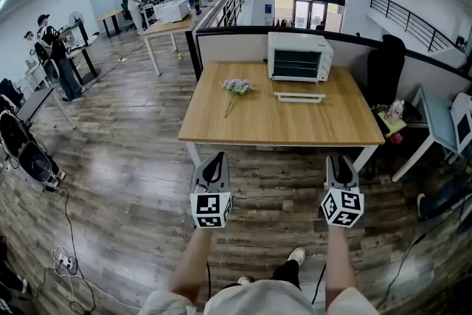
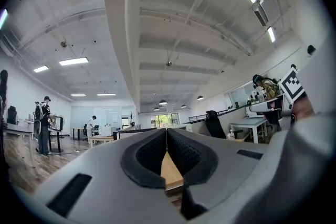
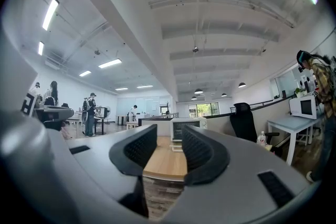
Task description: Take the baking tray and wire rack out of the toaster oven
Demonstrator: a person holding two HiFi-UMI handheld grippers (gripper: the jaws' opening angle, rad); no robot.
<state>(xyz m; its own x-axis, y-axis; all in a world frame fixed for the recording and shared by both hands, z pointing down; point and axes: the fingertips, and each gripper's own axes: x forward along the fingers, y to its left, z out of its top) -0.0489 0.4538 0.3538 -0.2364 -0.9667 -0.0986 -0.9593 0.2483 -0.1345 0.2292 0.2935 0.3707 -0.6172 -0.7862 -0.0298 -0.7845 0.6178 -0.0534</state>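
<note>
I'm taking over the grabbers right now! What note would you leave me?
Left gripper: fingers shut, empty. Right gripper: fingers slightly apart, empty. Both hover short of the table, touching nothing.
The toaster oven sits at the table's far edge, door apparently closed. A flat white thing lies in front of it; unclear what.
Done: nothing evident. Left: open the door, take out tray and rack.

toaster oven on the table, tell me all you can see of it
The white boxy toaster oven stands upright at the far edge of the light wooden table, its back near the pale partition. Its dark glass door faces the table's near edge and looks shut; a pale control strip runs down its right side.
</note>
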